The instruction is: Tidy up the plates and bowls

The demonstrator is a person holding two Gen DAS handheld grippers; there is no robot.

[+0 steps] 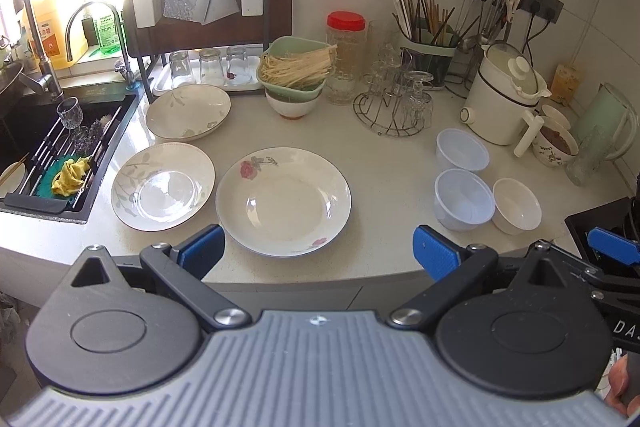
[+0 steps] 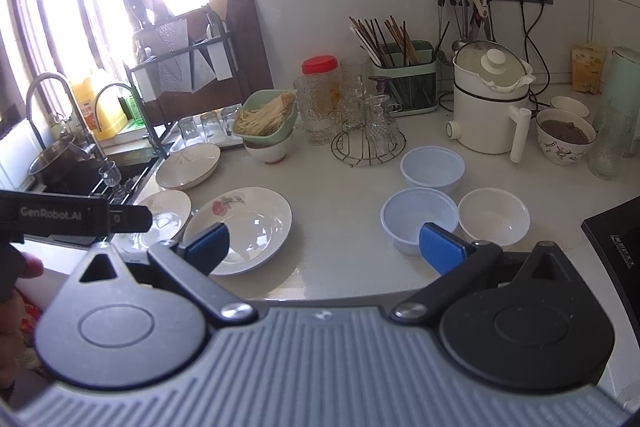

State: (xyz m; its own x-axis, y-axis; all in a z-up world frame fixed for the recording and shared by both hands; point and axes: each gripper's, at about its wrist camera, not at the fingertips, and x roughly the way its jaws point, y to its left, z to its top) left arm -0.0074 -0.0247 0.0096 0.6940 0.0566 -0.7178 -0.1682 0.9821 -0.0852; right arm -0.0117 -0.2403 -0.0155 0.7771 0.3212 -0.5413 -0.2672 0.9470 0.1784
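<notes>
Rose plate [image 1: 283, 202] lies just ahead of the released left claw [image 1: 316, 253]; right claw [image 2: 324, 247] also released.

Cream plate [image 1: 283, 202] with pink roses near two edges. Beside it, white plate [image 1: 163, 185] printed with grey leafy sprigs; behind, a third plate [image 1: 188, 111] with faint, perhaps greyish, leaf marks. Two translucent bluish-white bowls [image 1: 464, 199], one plain white bowl [image 1: 517, 205]. Green basket [image 1: 294, 67] of pale straw-coloured noodles. Red-lidded jar [image 1: 346, 59]. Blue finger pads [image 1: 434, 253].
</notes>
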